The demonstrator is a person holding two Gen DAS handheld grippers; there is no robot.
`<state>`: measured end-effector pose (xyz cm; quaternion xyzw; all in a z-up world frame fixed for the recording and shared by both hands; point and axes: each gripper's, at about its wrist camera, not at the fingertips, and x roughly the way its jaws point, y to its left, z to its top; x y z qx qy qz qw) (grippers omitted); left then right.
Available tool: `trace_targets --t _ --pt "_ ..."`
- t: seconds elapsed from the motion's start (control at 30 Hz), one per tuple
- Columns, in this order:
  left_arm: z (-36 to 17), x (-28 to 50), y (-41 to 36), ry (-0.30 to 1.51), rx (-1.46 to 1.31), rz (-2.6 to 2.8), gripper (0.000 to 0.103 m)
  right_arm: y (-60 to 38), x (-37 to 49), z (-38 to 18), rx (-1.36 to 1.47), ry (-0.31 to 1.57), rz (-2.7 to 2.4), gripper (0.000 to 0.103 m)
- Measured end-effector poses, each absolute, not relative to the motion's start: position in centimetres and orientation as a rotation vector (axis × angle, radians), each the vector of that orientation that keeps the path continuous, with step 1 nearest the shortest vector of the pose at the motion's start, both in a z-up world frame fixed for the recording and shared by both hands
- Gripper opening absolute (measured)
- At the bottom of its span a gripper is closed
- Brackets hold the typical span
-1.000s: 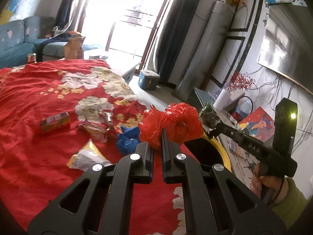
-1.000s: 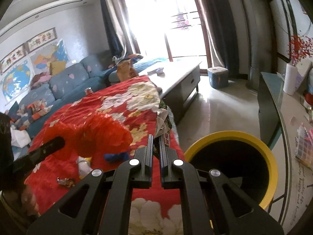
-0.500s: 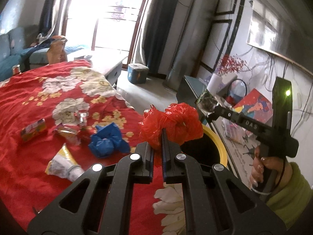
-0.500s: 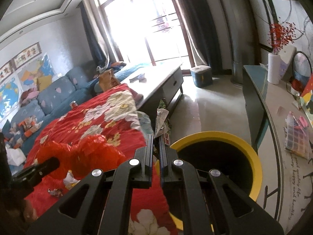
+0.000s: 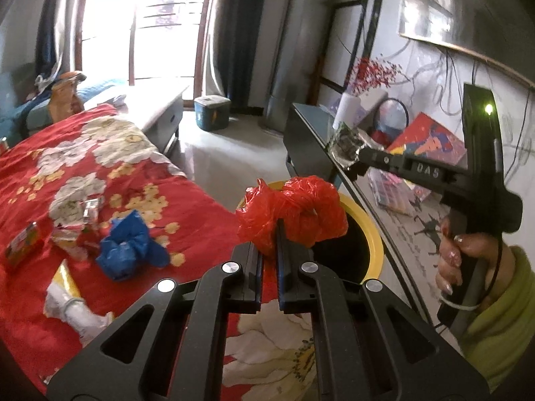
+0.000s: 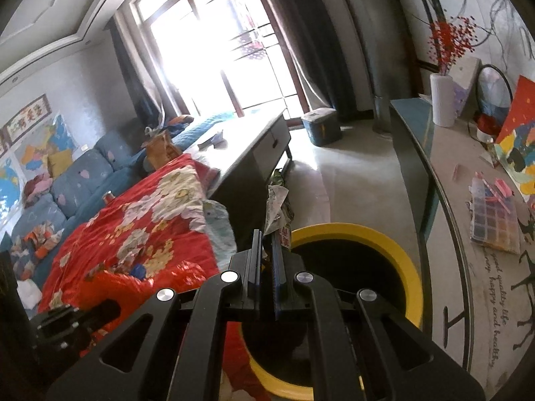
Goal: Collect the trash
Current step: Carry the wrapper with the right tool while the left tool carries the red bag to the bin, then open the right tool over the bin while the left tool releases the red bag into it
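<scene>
Both grippers have swung toward the bin since a second ago: in the left wrist view the red bag (image 5: 294, 212) sat over the quilt's edge then and now hangs over the near rim of the yellow bin (image 5: 376, 234), and in the right wrist view the bin (image 6: 406, 267) has grown from a part-ring at 4 o'clock into a full mouth just beyond the fingertips. Nearest in the left view, the left gripper (image 5: 277, 230) has its jaws pinched narrow on the red bag, a crumpled lump that spreads wider than tall across the tips, its long axis running 9 to 3 o'clock. At 8 o'clock on the red quilt (image 5: 200, 207) lie a blue bag (image 5: 128, 245), a white wrapper (image 5: 72, 304) and a small carton (image 5: 21, 245). At 2 o'clock a hand (image 5: 459, 257) grips the right gripper (image 5: 357, 158), which clamps a crumpled wrapper (image 5: 344, 147) above the far side of the bin. In the right view the right gripper (image 6: 265, 234) holds that wrapper (image 6: 276, 205) between closed jaws; the wrapper stands upright, long axis 6 to 12 o'clock, pointing up over the bin's near-left rim. Farther off stand a low table (image 6: 247, 140), a blue sofa (image 6: 77, 180) and a bright window (image 6: 214, 50).
</scene>
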<state>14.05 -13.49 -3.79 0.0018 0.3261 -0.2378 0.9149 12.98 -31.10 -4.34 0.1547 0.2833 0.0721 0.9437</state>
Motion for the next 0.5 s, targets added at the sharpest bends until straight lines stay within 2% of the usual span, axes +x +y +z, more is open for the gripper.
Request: trace_targets --t 0.5 --pt "-6.7 14.8 -18.3 0.736 0.109 -0.562 0.003 -33.8 14.1 -6.8 0.367 0.631 0.108 0.005"
